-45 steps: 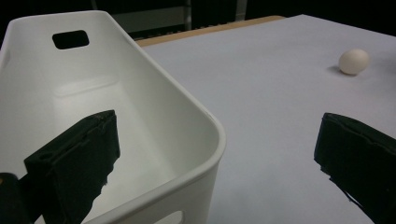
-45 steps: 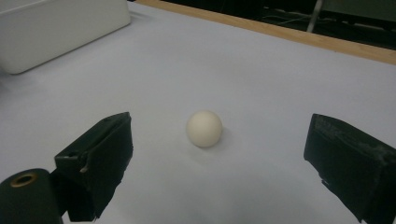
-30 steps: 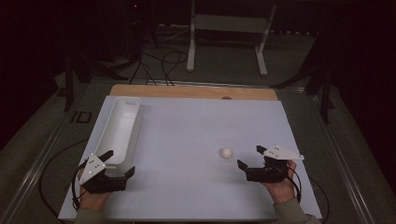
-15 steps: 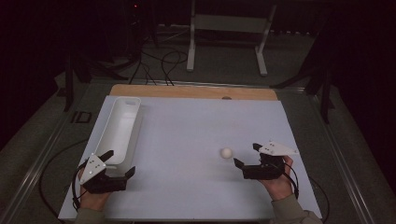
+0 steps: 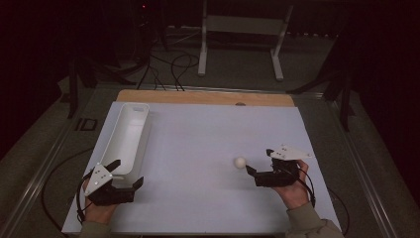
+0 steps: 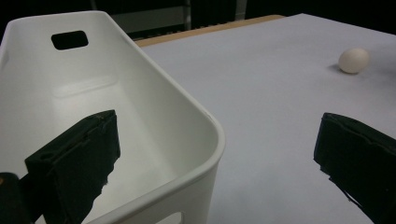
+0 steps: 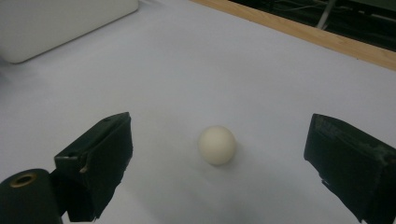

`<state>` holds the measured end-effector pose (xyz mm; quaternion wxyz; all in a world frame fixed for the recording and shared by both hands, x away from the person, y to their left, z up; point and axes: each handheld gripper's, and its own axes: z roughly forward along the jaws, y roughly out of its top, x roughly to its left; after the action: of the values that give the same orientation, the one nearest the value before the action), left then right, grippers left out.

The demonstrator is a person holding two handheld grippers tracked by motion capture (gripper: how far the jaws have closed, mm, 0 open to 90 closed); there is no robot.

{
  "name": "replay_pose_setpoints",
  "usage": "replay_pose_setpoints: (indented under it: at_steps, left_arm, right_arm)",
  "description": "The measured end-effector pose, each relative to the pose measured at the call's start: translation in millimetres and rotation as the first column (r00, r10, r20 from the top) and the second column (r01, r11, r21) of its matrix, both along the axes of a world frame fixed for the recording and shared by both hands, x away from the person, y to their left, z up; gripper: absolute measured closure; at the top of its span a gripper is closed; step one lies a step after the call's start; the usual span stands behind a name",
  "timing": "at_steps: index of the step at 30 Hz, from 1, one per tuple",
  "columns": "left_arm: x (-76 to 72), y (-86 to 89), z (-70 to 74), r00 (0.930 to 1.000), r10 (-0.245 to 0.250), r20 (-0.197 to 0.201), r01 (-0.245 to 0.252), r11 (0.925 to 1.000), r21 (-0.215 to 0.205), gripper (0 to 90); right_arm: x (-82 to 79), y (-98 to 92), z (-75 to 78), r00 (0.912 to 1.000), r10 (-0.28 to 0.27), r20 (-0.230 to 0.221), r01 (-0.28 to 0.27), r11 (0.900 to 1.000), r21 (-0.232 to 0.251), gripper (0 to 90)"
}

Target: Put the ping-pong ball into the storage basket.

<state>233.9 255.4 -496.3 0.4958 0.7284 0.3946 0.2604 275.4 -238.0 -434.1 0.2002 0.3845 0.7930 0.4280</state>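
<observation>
A small white ball lies on the white table top, right of the middle. My right gripper is open just to its right and points at it; in the right gripper view the ball sits a little ahead, between the two jaws, touching neither. A long white bin stands along the left side. My left gripper is open at the bin's near end. In the left gripper view one jaw is over the inside of the bin, the other over the table, with the ball far off.
The white sheet covers the table up to a wooden strip along the far edge. Behind the table, a white stand and cables lie on the dark floor. A metal rail runs along the table's left side.
My right gripper has moved left, closer to the ball. The left gripper, the bin and the ball have stayed where they were.
</observation>
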Motion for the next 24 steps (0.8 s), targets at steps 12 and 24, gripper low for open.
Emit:
replay_pose_setpoints:
  at_steps: [12,24]
  left_arm:
    - [0.0,0.1,0.0,1.0000,-0.001,0.000,0.001,1.0000,0.001,1.0]
    - [0.0,0.1,0.0,1.0000,-0.001,0.000,0.001,1.0000,0.002,1.0]
  right_arm:
    - [7.9,8.1,1.8,0.9997,0.013,-0.021,-0.013,1.000,-0.006,7.2]
    - [14.9,12.5,5.6,0.9997,0.018,-0.018,-0.019,0.999,-0.032,7.3]
